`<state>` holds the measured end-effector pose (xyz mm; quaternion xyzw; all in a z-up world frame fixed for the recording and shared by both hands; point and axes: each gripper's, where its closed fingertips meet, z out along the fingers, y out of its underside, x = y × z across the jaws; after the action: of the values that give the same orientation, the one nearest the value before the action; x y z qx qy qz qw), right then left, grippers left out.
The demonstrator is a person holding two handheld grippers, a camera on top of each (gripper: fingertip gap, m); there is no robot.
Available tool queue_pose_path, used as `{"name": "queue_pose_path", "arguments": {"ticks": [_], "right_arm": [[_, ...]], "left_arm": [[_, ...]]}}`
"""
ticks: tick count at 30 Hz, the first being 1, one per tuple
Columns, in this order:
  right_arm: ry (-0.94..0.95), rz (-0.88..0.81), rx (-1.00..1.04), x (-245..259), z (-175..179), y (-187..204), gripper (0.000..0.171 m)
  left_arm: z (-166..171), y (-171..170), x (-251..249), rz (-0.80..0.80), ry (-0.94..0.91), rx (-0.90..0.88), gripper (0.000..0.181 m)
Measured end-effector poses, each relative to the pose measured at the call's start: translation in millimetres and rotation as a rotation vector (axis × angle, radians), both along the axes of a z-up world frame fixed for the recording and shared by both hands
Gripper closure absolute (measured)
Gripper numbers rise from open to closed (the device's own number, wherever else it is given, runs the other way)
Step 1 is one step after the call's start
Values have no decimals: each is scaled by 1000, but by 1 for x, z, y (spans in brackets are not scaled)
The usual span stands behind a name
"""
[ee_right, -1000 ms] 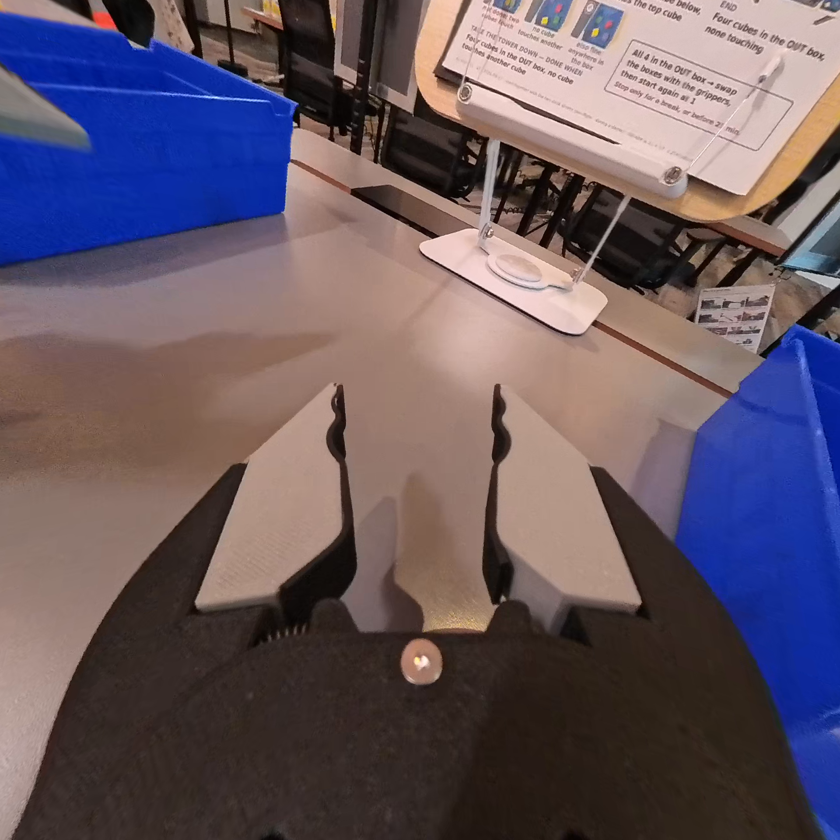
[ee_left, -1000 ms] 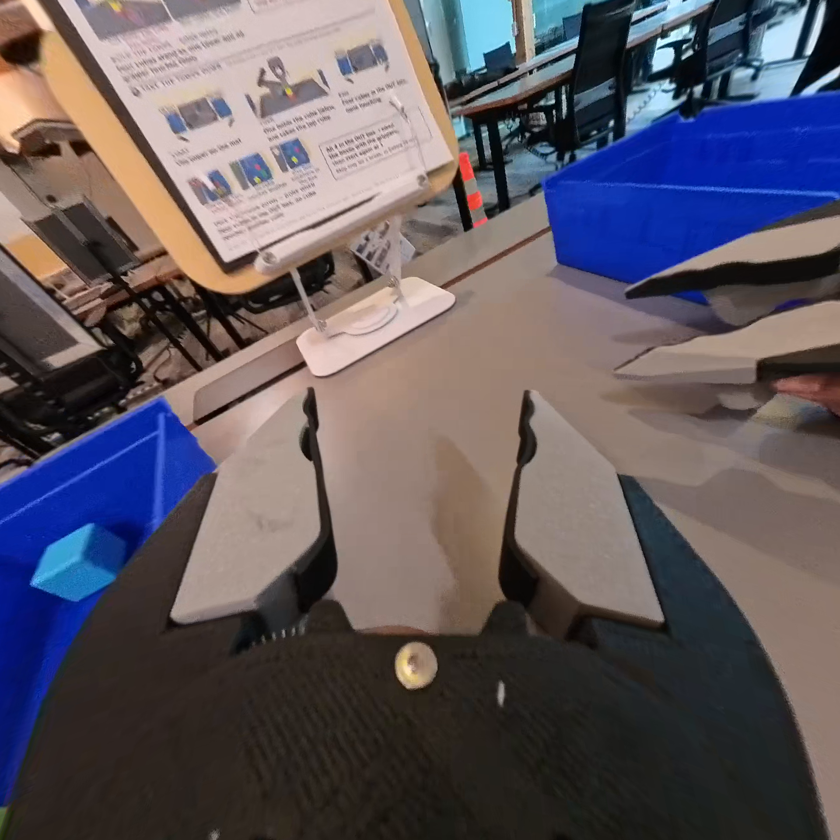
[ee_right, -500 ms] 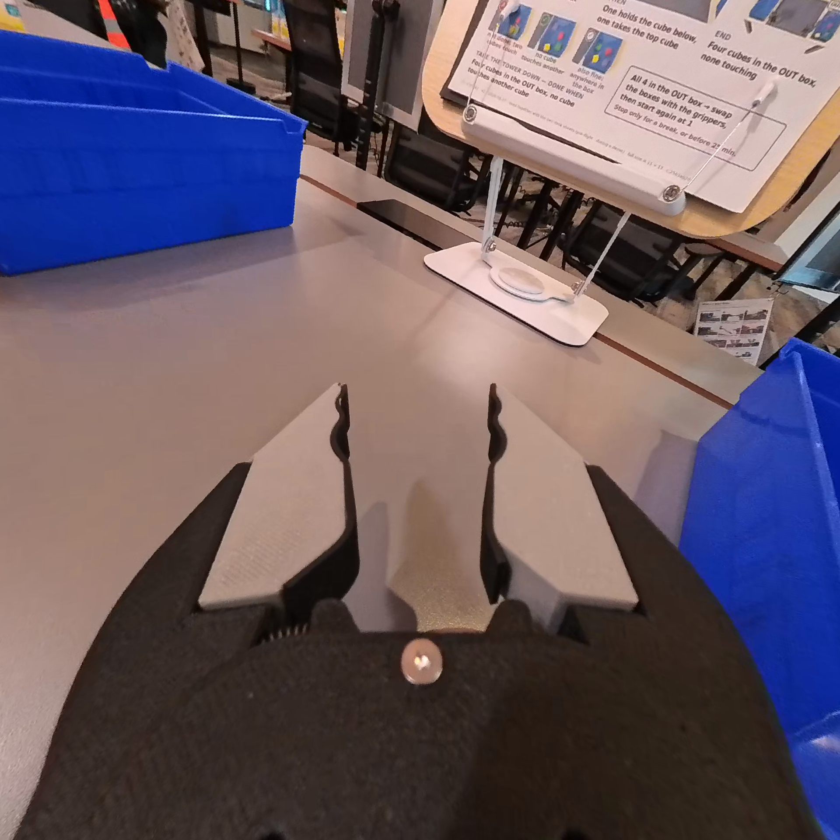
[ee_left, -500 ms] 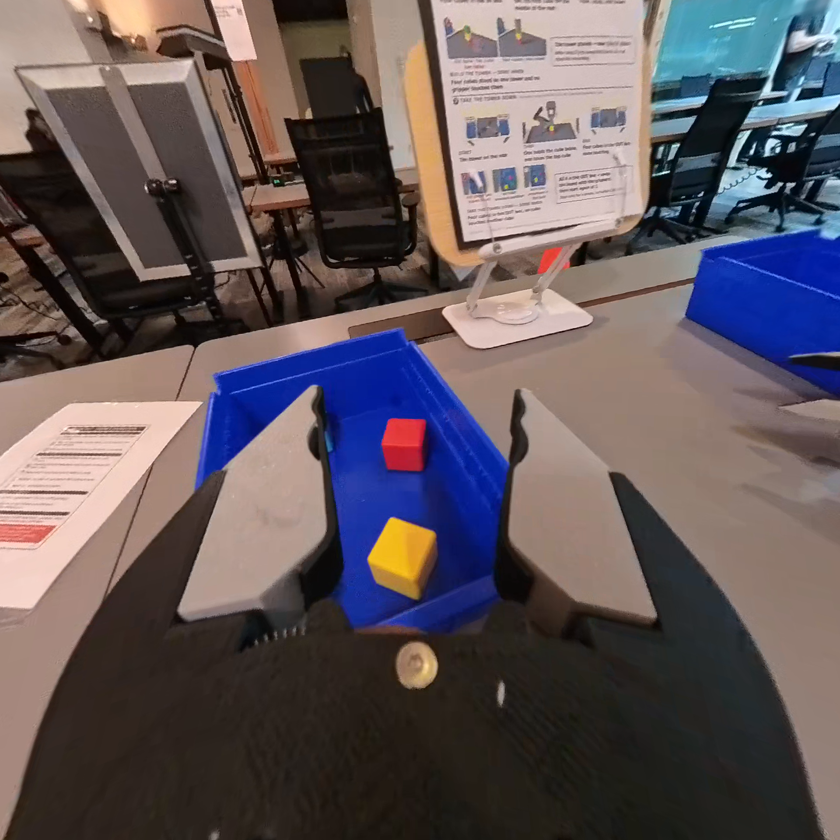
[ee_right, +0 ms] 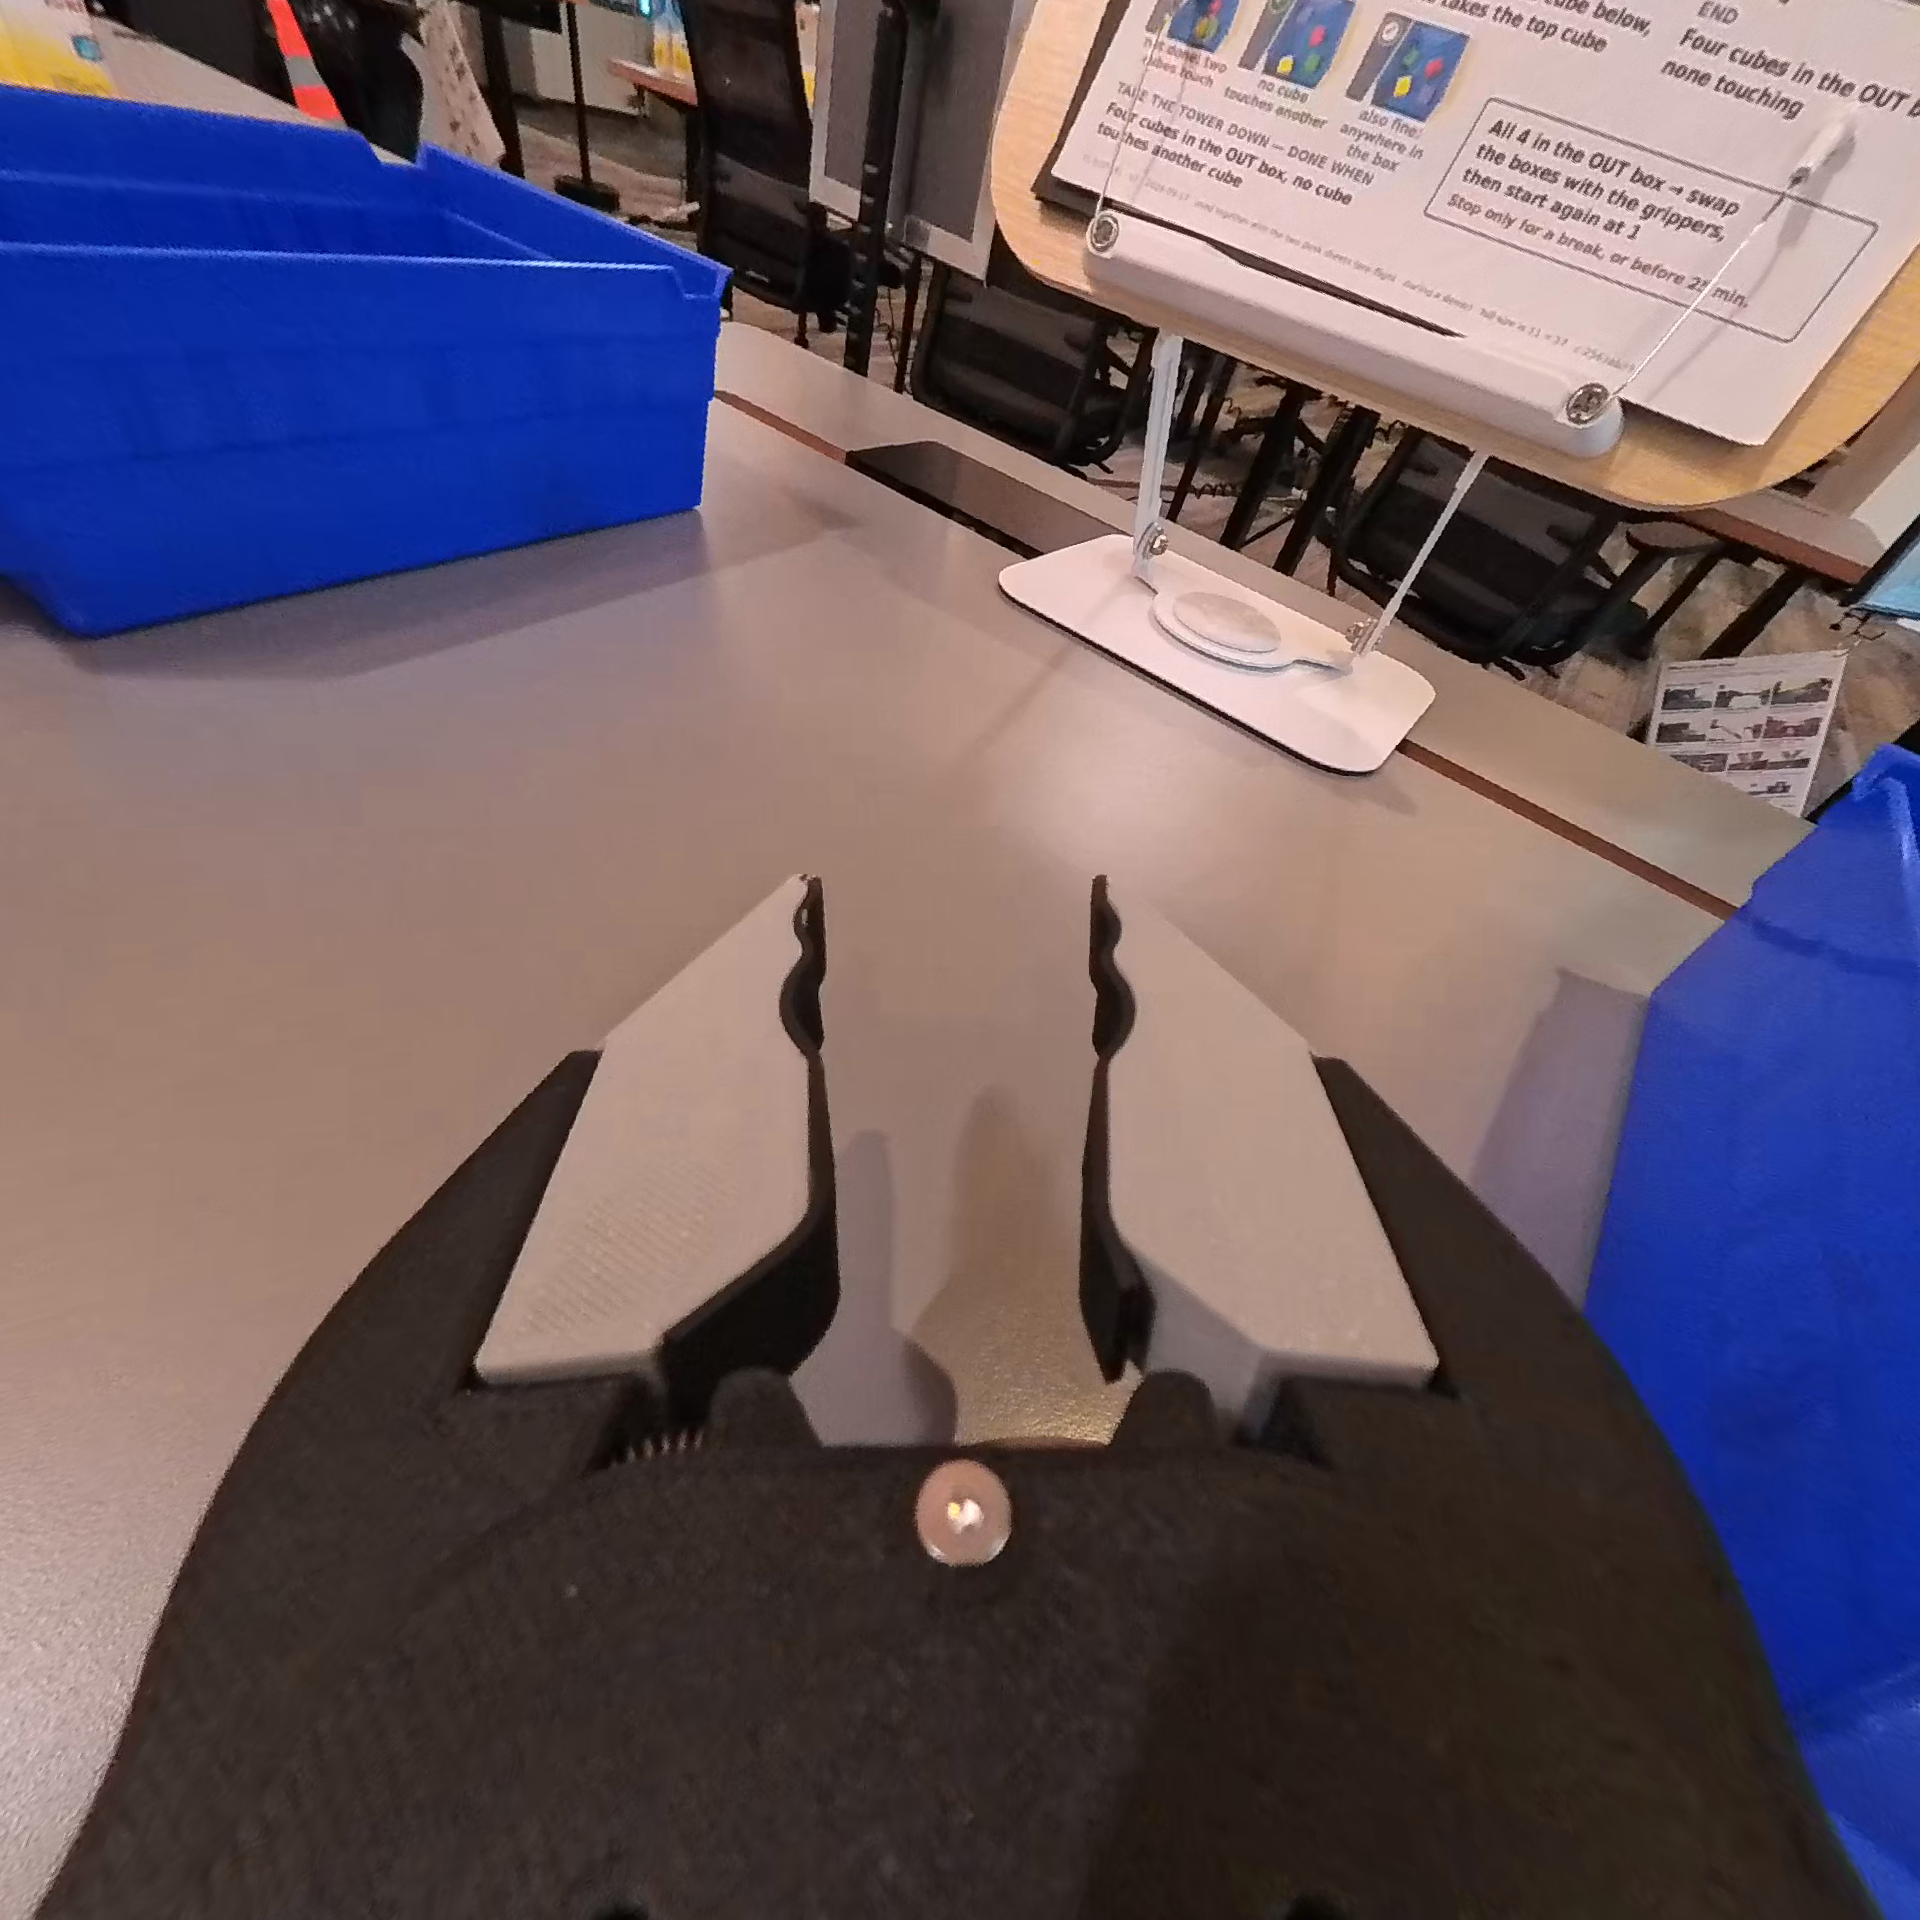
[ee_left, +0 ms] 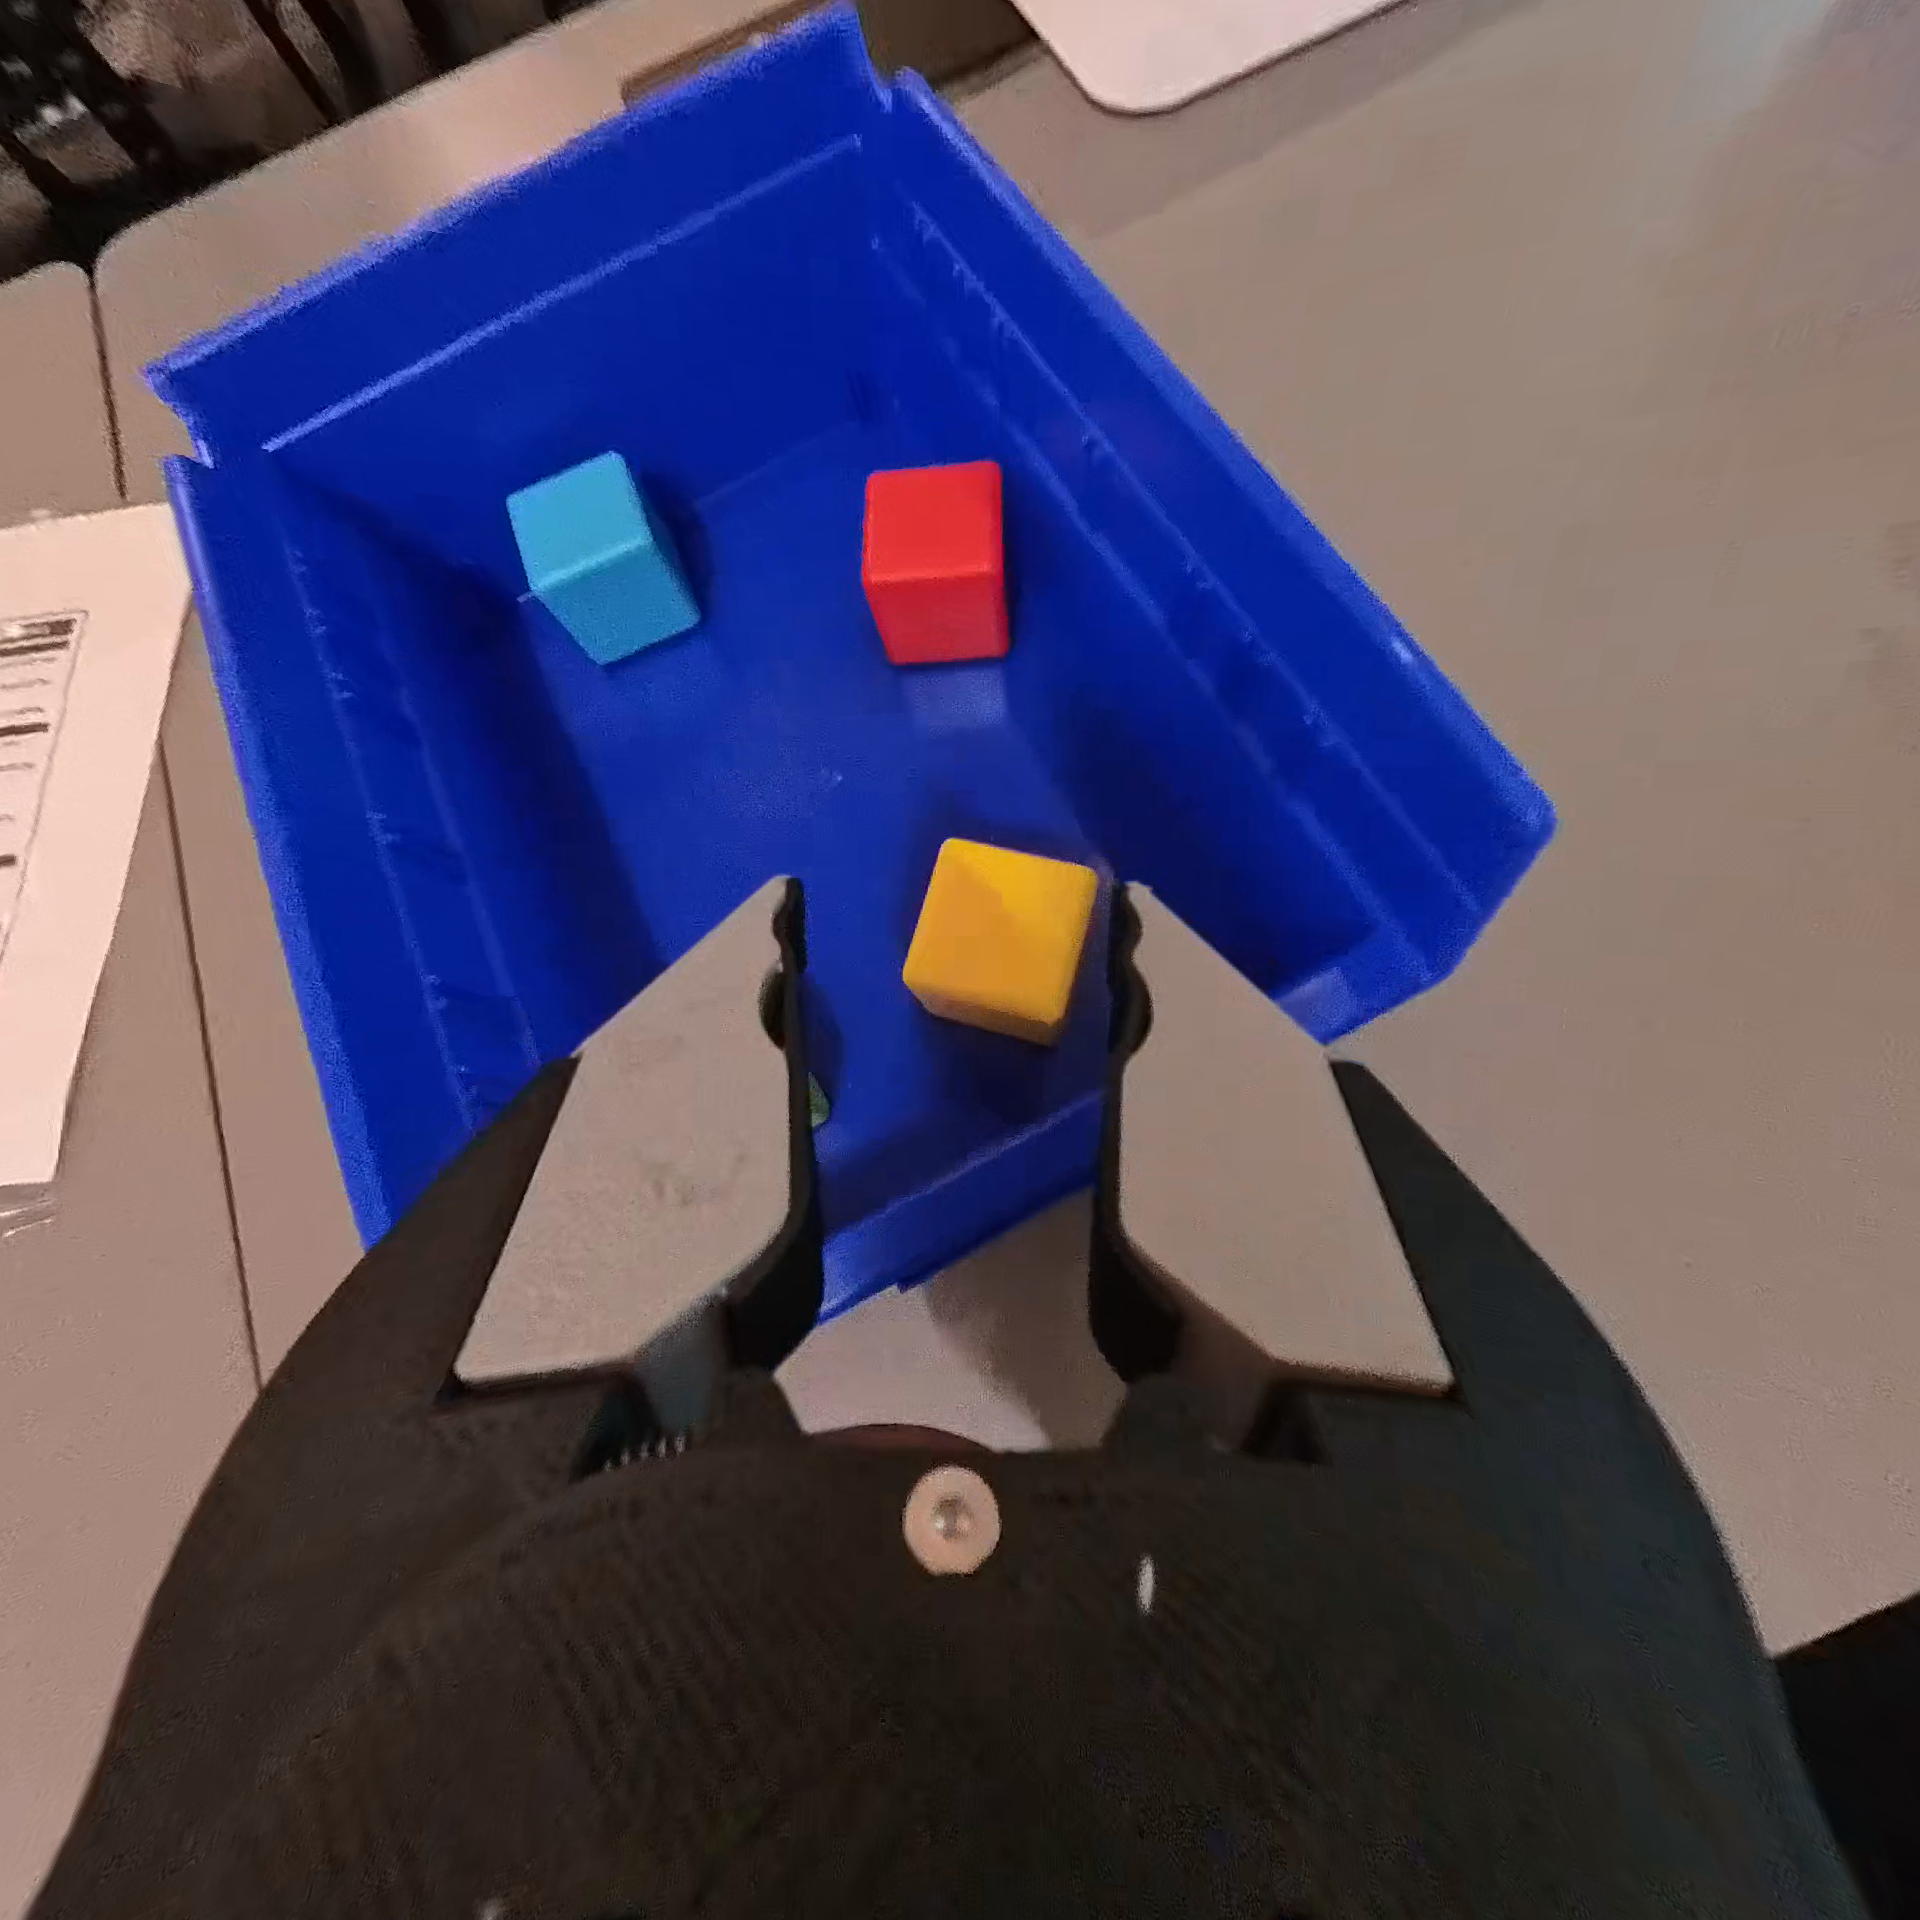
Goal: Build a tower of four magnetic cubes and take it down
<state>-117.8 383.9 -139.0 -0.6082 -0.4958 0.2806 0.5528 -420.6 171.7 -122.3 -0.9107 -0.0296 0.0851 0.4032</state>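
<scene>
In the left wrist view a blue bin (ee_left: 1299, 665) on the grey table holds a light blue cube (ee_left: 597, 556), a red cube (ee_left: 935, 561) and a yellow cube (ee_left: 997, 940), all apart. A sliver of green (ee_left: 818, 1103) shows beside my left finger. My left gripper (ee_left: 951, 899) is open and empty, above the bin's near end, with the yellow cube between its tips and below them. My right gripper (ee_right: 951, 904) is open and empty, low over the bare table, between the blue bin (ee_right: 332, 416) at the left and a second blue bin (ee_right: 1787, 1195) at the right.
A white stand (ee_right: 1216, 644) holding an instruction sheet (ee_right: 1507, 156) is at the table's far edge. A printed paper (ee_left: 62, 831) lies left of the bin with the cubes. Chairs and desks stand beyond the table. The grippers' ends are close to 40 centimeters from one another.
My left gripper has swung left from the table's middle and tipped down over the bin with the cubes. My right gripper has barely moved and stays open.
</scene>
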Motion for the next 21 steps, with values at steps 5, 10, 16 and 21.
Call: {"name": "queue_pose_path", "arguments": {"ticks": [5,10,16,21], "right_arm": [[0,1,-5,0,0,0,124],[4,1,-9,0,0,1,125],[2,3,-3,0,1,0,126],[8,2,-5,1,2,0,128]], "left_arm": [[-33,6,1,-70,-12,-184,124],[-63,6,0,-65,-68,-320,123],[-64,16,12,-103,-108,-288,136],[-65,16,12,-105,-92,-305,137]]}}
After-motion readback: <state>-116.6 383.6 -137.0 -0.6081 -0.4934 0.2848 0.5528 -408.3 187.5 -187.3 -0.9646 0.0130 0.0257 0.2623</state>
